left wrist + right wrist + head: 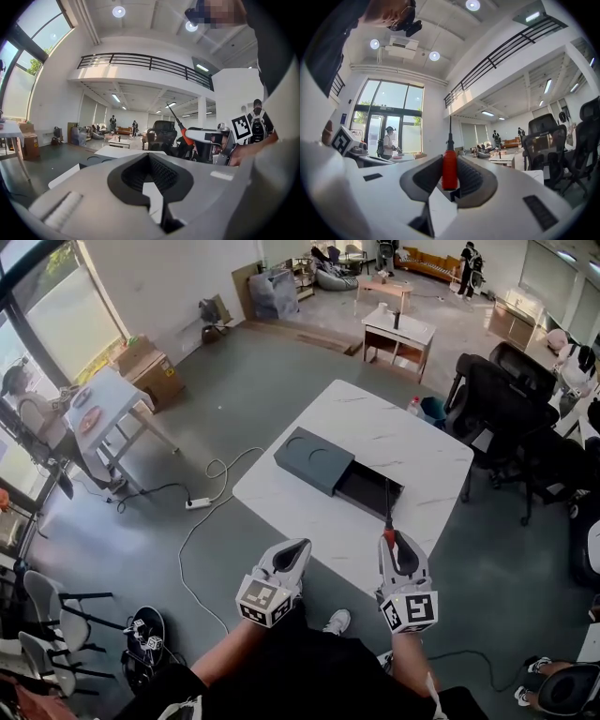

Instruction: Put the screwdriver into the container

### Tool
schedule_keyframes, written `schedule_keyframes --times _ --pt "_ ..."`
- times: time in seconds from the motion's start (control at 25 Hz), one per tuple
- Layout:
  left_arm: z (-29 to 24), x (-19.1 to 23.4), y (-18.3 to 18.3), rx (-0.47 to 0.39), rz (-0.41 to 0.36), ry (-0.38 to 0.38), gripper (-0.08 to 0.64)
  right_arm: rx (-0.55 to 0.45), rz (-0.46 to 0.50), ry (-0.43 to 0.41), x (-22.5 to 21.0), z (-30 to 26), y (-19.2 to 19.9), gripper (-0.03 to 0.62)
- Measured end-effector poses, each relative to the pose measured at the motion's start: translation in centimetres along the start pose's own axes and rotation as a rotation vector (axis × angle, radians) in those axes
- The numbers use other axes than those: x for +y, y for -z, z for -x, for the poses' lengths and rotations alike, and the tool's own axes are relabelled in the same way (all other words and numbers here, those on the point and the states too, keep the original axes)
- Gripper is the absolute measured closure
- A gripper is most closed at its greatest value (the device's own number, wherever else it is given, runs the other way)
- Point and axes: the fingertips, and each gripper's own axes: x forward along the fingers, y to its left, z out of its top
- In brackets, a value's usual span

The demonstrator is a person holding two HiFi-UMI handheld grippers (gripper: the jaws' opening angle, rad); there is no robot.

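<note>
I am carrying the screwdriver point(387, 517) toward the container point(312, 458) – the pick-up looks done and the drop is not yet made. My right claw point(397, 551) is clamping the red handle, with the dark shaft sticking out ahead of the jaws. In the right gripper view the handle is sitting upright between the ribbed pads. My left claw point(289, 559) is hanging beside it over the near edge of the worktop point(403, 437), jaws a little apart and gripping nothing.

The container is lying near the middle of the worktop, its grey lid slid off to the left so that the black tray point(368, 490) is showing on the right. From the head view the shaft tip is pointing at the tray's near corner, though I cannot tell how high above it I am holding.

I am judging that the next move calls for reaching forward, tilting the shaft down to lie along the tray's length, lowering – then letting the handle go.
</note>
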Motion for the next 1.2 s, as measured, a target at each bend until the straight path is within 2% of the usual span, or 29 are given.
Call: schedule_keyframes --times 0.28,0.56,0.92,1.2 --pt "-3.4 1.2 0.3 0.018 0.004 0.06 0.551 0.017 0.014 0.033 -1.7 -2.4 0.3 0.499" --pt "-7.4 6.0 -2.1 0.014 -0.009 0.105 0.551 0.017 0.052 0.084 -2.9 -7.0 -0.9 0.499" --pt "-11.6 9.5 -3.1 0.015 -0.022 0.25 0.551 -0.011 0.062 0.185 -3.1 -11.9 -1.9 0.499" --pt "-13.1 11.9 -3.7 0.016 -0.045 0.367 0.551 0.016 0.061 0.31 -2.9 -13.8 -0.8 0.499"
